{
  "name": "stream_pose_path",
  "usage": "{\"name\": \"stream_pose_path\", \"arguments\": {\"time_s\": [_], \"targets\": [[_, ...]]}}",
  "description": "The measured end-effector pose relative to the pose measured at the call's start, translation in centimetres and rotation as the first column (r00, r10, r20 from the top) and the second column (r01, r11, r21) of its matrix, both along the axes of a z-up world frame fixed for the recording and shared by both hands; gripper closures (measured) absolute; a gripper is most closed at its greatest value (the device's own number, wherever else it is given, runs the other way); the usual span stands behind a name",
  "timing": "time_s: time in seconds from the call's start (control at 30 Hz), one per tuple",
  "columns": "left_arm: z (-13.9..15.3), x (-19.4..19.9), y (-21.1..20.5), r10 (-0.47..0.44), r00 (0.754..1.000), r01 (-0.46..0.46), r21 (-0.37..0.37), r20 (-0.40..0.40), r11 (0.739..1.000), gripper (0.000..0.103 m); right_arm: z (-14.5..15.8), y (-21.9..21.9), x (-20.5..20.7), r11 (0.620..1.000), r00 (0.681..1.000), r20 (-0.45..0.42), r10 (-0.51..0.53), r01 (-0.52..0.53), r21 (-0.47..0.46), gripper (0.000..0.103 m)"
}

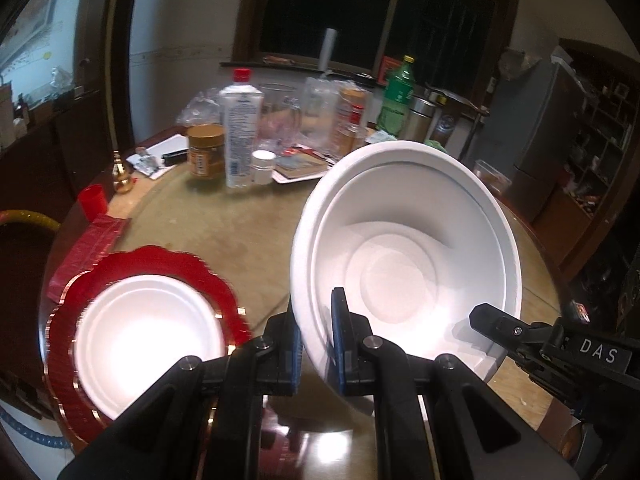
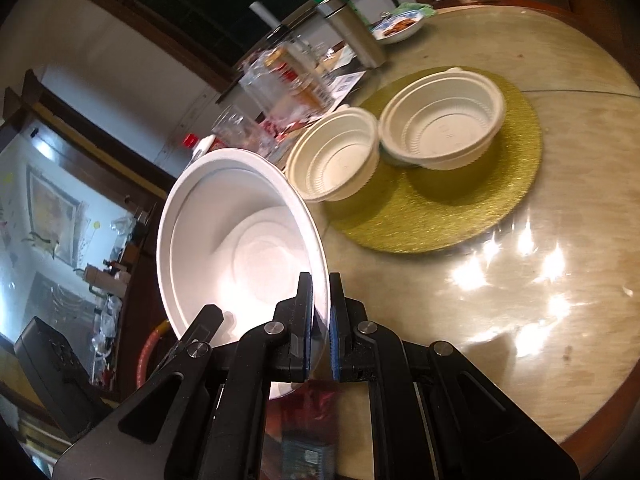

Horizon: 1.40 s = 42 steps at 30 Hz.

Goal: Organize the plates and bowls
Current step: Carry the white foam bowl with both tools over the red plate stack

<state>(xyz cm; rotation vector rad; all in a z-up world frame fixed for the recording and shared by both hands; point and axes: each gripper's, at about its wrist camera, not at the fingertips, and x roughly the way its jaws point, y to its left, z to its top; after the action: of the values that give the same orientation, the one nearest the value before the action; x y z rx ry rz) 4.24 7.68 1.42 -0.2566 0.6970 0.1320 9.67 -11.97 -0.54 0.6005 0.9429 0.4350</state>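
Note:
A large white bowl (image 1: 408,248) hangs tilted above the round table, gripped from both sides. My left gripper (image 1: 316,332) is shut on its near-left rim. The same white bowl (image 2: 240,240) fills the left of the right wrist view, where my right gripper (image 2: 320,316) is shut on its near rim. In the left wrist view the right gripper (image 1: 492,320) reaches the rim from the lower right. A white plate (image 1: 148,344) lies on a red scalloped charger (image 1: 188,264) at the lower left. Two cream plastic bowls (image 2: 336,156) (image 2: 444,120) rest on a gold round placemat (image 2: 500,200).
Bottles, jars and clear containers (image 1: 244,128) crowd the table's far side. A red cup (image 1: 93,200) and red packet (image 1: 88,248) sit near the left edge. A steel flask (image 2: 352,32) and a dish of food (image 2: 400,24) stand beyond the placemat. The table top (image 2: 540,300) is glossy.

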Motion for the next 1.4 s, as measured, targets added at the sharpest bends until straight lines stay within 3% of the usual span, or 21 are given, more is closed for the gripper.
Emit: {"name": "stream_pose_path", "arguments": {"time_s": [0.7, 1.4], "targets": [[0.1, -3.0, 6.3, 0.161, 0.987, -0.162, 0.031, 0.004, 0.986, 0.092, -0.3, 8.3, 0.4, 0.986, 0.986, -0.004, 0.167, -0.167, 0.012, 0.096], [-1.0, -5.8, 10.5, 0.293, 0.955, -0.291, 0.063, -0.035, 0.955, 0.091, -1.5, 14.8, -0.7, 0.949, 0.948, -0.032, 0.315, -0.315, -0.006, 0.096]]}}
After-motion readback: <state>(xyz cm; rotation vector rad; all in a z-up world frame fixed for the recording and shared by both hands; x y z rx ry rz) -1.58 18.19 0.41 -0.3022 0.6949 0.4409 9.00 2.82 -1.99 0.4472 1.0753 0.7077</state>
